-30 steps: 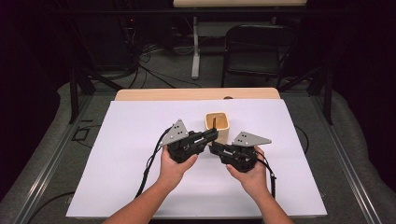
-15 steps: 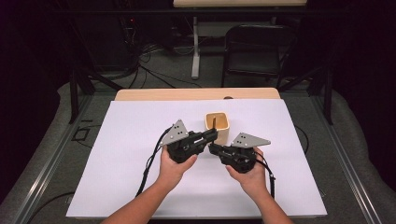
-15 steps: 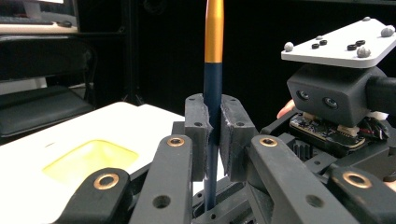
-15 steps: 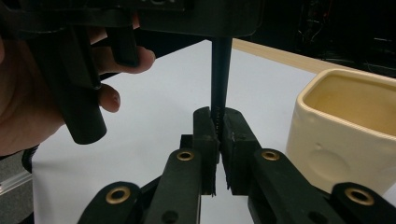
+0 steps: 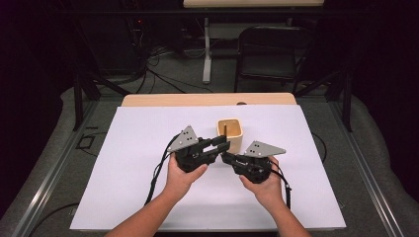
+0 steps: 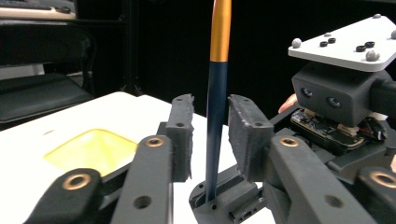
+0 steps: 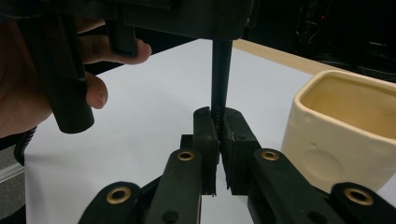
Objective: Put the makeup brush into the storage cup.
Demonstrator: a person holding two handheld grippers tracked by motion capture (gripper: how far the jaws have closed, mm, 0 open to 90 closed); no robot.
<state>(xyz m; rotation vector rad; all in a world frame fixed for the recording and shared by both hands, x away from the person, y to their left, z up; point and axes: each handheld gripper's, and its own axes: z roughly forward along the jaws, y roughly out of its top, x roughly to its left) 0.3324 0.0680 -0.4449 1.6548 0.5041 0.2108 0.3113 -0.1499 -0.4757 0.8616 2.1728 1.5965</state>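
Noted dark navy brush handle (image 6: 216, 126) with orange-gold upper section. Cream-yellow glazed square cup (image 5: 230, 132), plain, no pattern. White sheet (image 5: 128, 163) over tan tabletop (image 5: 197, 99). Black grippers, brass-coloured pivot rivets, grey top plates.

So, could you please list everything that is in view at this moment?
Pen or brush handle: one, dark blue with an orange upper part, upright between the two grippers' jaws.
Square cup: one, cream outside and yellow inside, on the sheet just beyond the grippers.
White sheet: one, covering the table top.
Table: one, light wood edge at the far side.
Folding chair: one, black, on the floor behind the table.
Left gripper: one, black; jaws have just been opening, apart either side of the handle.
Right gripper: one, black, shut on the handle's lower end.
Hands: two, one holding each gripper.
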